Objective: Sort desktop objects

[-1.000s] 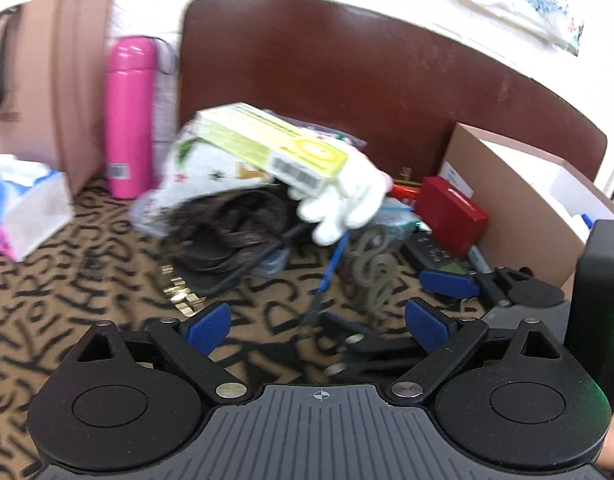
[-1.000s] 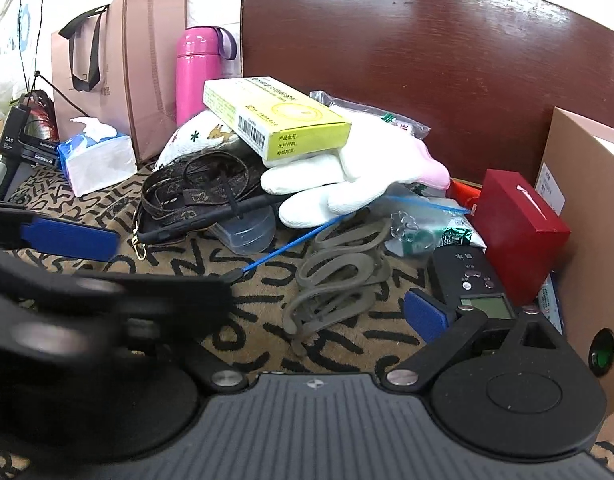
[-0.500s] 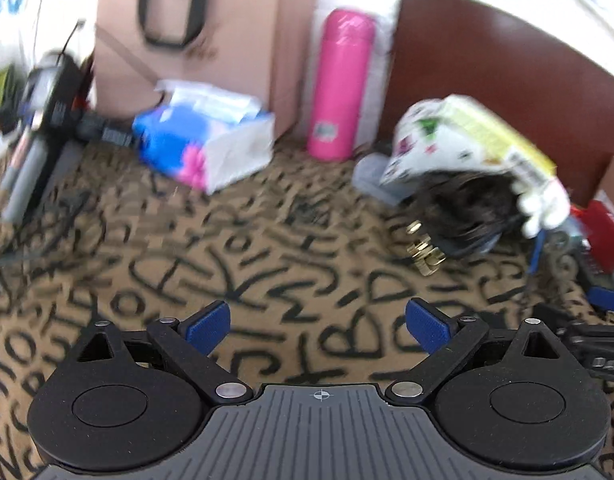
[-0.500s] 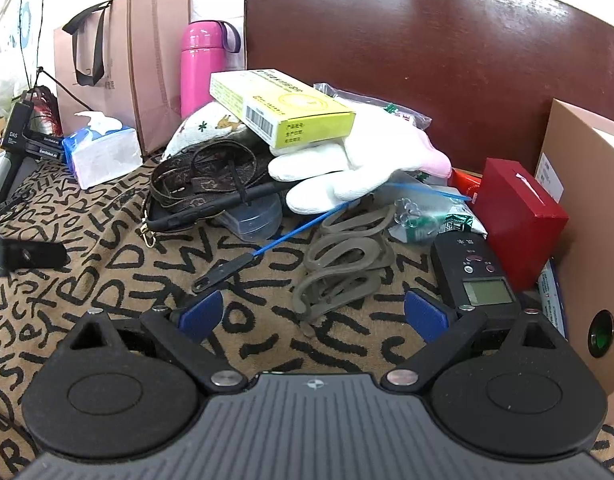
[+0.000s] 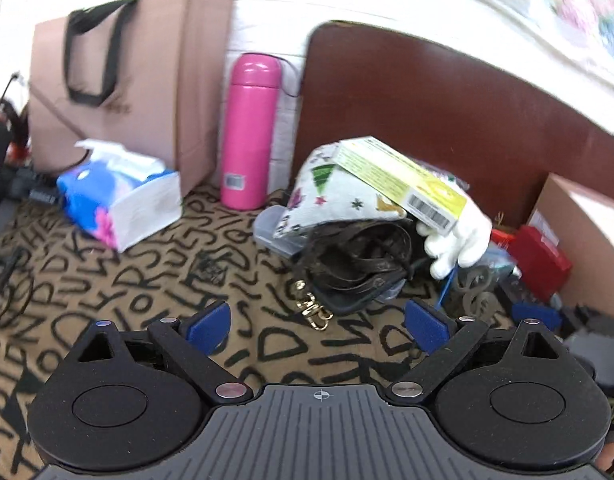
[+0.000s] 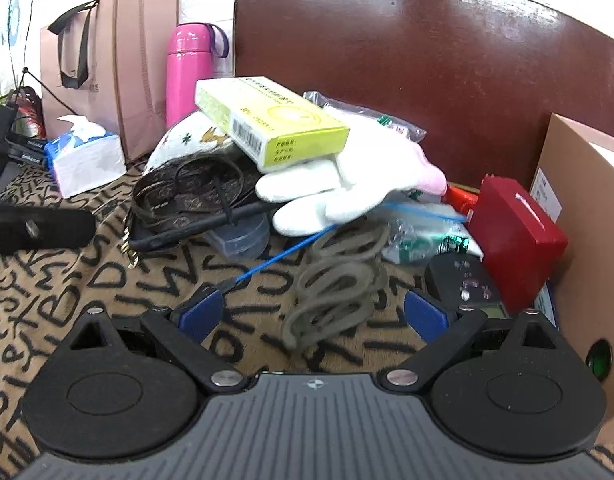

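Observation:
A pile lies on the letter-print cloth: a yellow-green box [image 6: 271,124] rests on a white glove [image 6: 347,188] and a patterned pouch [image 5: 331,200], over a bundle of dark straps [image 6: 191,192] with a gold clasp [image 5: 313,308]. A grey coiled band [image 6: 339,284] lies in front, reaching in between the fingers of my right gripper [image 6: 312,315], which is open. My left gripper [image 5: 317,324] is open too and holds nothing, just short of the clasp. A thin blue stick [image 6: 275,256] runs under the glove.
A pink bottle [image 5: 249,132], a paper bag [image 5: 127,80] and a tissue pack [image 5: 119,200] stand at the back left. On the right are a red box [image 6: 515,236], a black device [image 6: 463,284] and a cardboard box [image 6: 579,220]. A brown board [image 6: 427,48] backs the pile.
My left gripper left the space in front of the right one, swung far left, then turned back toward the pile. My right gripper crept forward over the grey coil.

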Action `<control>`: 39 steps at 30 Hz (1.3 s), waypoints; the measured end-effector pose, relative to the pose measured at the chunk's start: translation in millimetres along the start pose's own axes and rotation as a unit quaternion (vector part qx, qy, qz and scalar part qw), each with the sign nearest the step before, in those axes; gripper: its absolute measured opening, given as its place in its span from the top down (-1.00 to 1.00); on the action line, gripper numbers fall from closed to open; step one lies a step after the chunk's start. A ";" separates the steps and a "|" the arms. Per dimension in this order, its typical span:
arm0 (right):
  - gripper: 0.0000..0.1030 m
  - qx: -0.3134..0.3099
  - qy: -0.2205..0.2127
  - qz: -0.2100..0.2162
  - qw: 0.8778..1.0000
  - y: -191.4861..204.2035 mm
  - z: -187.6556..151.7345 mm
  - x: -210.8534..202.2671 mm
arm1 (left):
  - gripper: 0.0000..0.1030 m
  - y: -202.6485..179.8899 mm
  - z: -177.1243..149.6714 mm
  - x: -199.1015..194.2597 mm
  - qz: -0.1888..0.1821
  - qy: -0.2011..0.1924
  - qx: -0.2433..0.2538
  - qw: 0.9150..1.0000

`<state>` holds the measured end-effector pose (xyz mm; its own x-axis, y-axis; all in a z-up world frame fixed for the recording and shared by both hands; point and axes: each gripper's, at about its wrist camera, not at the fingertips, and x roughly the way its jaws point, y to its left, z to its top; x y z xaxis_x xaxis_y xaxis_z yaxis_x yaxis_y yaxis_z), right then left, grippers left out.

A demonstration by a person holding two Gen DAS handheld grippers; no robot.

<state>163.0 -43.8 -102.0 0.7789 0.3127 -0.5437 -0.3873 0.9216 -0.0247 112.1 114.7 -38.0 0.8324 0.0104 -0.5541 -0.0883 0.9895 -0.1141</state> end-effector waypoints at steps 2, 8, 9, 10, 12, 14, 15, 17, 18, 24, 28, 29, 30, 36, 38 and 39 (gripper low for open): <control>-0.87 -0.001 0.001 -0.007 1.000 -2.5 2.4 5.5 | -0.93 -6.8 0.1 5.9 0.002 0.006 0.008 1.000; 0.00 0.029 0.042 -0.004 0.999 -15.1 4.6 21.0 | -0.93 -7.0 0.6 5.7 -0.005 0.011 0.000 1.000; 0.00 0.032 0.040 -0.004 0.999 -15.4 3.7 17.9 | -0.93 -6.1 0.8 4.1 -0.005 0.010 -0.003 1.000; 0.02 0.028 0.041 -0.004 0.999 -13.6 2.5 14.9 | -0.93 -4.9 1.1 2.6 -0.006 0.010 -0.006 1.000; 0.02 0.016 0.042 -0.003 0.999 -8.6 -0.3 7.8 | -0.93 -3.6 1.3 0.2 -0.010 0.010 -0.013 1.000; 0.02 0.008 0.044 0.000 0.999 -4.2 -4.1 0.0 | -0.93 -3.3 0.5 -2.3 -0.013 0.012 -0.016 1.000; 0.02 0.008 0.045 0.002 0.999 -2.5 -6.2 -3.8 | -0.93 -3.5 -0.3 -3.3 -0.013 0.014 -0.016 1.000; 0.02 0.012 0.047 0.004 0.999 -1.2 -10.0 -10.8 | -0.93 -4.5 -1.3 -5.6 -0.014 0.017 -0.019 1.000; 0.02 0.015 0.048 0.004 0.999 -1.3 -12.2 -14.6 | -0.93 -5.1 -1.7 -7.1 -0.018 0.018 -0.020 0.999; 0.10 0.025 0.050 0.008 0.998 -1.9 -20.9 -38.3 | -0.93 -16.2 -5.4 -18.8 -0.027 0.016 -0.011 0.999; 0.10 0.027 0.052 0.015 0.998 -0.9 -30.4 -57.2 | -0.94 -27.2 -13.7 -24.2 -0.036 0.022 0.002 0.999; 0.10 0.028 0.054 0.017 0.998 -0.1 -33.0 -61.7 | -0.94 -29.3 -16.6 -24.4 -0.038 0.026 0.004 0.999; 0.10 0.028 0.055 0.019 0.998 0.3 -36.0 -66.7 | -0.94 -31.2 -19.6 -24.4 -0.040 0.029 0.006 0.999; 0.04 0.023 0.057 0.032 0.998 1.2 -48.7 -82.3 | -0.94 -38.7 -30.0 -11.8 -0.046 0.052 0.014 0.997; -0.26 0.026 0.051 0.024 0.998 0.5 -47.2 -79.9 | -0.94 -40.7 -28.1 -4.5 -0.046 0.055 0.018 0.997; -0.28 0.029 0.047 0.023 0.998 -0.4 -45.5 -78.6 | -0.94 -42.0 -26.2 0.3 -0.045 0.057 0.024 0.997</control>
<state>79.6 -79.1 -97.4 0.7097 0.3341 -0.6202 -0.3901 0.9195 0.0490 101.8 69.4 -55.0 0.7684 -0.0933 -0.6331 0.0129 0.9914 -0.1304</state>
